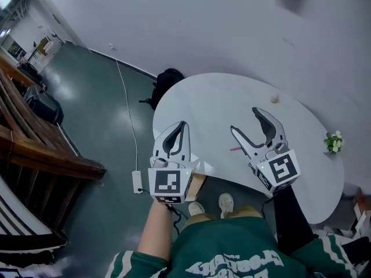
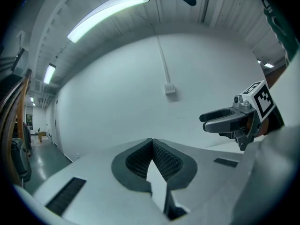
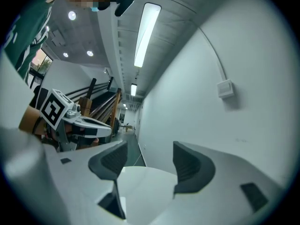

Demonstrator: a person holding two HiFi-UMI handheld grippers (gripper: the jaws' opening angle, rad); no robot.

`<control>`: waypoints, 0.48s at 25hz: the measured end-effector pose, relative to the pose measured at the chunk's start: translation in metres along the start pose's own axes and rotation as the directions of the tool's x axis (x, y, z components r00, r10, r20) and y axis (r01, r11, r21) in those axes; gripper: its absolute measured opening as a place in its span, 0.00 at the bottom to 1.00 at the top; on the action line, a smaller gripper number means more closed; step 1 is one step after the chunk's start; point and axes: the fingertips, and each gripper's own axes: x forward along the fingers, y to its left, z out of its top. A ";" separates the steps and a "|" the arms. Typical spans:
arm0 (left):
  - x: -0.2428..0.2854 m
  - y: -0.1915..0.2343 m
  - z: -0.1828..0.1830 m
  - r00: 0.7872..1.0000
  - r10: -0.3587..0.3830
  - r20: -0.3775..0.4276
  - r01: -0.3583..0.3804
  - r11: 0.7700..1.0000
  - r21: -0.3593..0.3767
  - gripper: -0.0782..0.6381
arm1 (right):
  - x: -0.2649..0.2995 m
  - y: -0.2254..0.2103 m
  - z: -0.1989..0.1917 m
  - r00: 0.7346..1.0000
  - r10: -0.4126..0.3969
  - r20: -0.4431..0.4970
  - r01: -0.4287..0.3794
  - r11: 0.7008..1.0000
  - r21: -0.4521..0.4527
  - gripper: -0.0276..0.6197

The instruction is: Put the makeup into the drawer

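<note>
My left gripper (image 1: 182,127) hovers over the near left edge of a white rounded table (image 1: 220,97), its two jaws closed tip to tip with nothing between them (image 2: 152,142). My right gripper (image 1: 244,120) is held level over the table's near middle, with jaws apart and empty (image 3: 149,157). A thin pinkish item (image 1: 235,149) lies on the table just under the right gripper. A small pale object (image 1: 274,99) sits farther back. Each gripper shows in the other's view: the right gripper (image 2: 229,120), the left gripper (image 3: 89,123). No drawer is in view.
A small flower sprig (image 1: 333,142) sits at the table's right edge. A white wall (image 1: 203,22) runs close behind. On the green floor lie a black bag (image 1: 168,80) and a cable with a power strip (image 1: 137,182). Wooden stairs (image 1: 35,149) stand at left.
</note>
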 end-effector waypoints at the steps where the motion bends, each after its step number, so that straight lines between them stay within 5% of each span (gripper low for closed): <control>1: 0.006 -0.008 -0.002 1.000 -0.002 -0.005 0.002 1.000 -0.001 0.11 | -0.005 -0.009 -0.003 1.000 -0.005 -0.001 0.005 1.000 0.005 0.52; 8: 0.033 -0.052 -0.015 0.999 0.023 -0.040 -0.022 1.000 0.010 0.11 | -0.019 -0.038 -0.036 0.997 0.066 -0.043 -0.065 0.998 0.020 0.52; 12: 0.033 -0.070 -0.020 0.998 0.023 -0.055 -0.022 1.000 0.008 0.11 | -0.018 -0.037 -0.074 0.976 0.154 -0.152 -0.149 0.988 0.043 0.51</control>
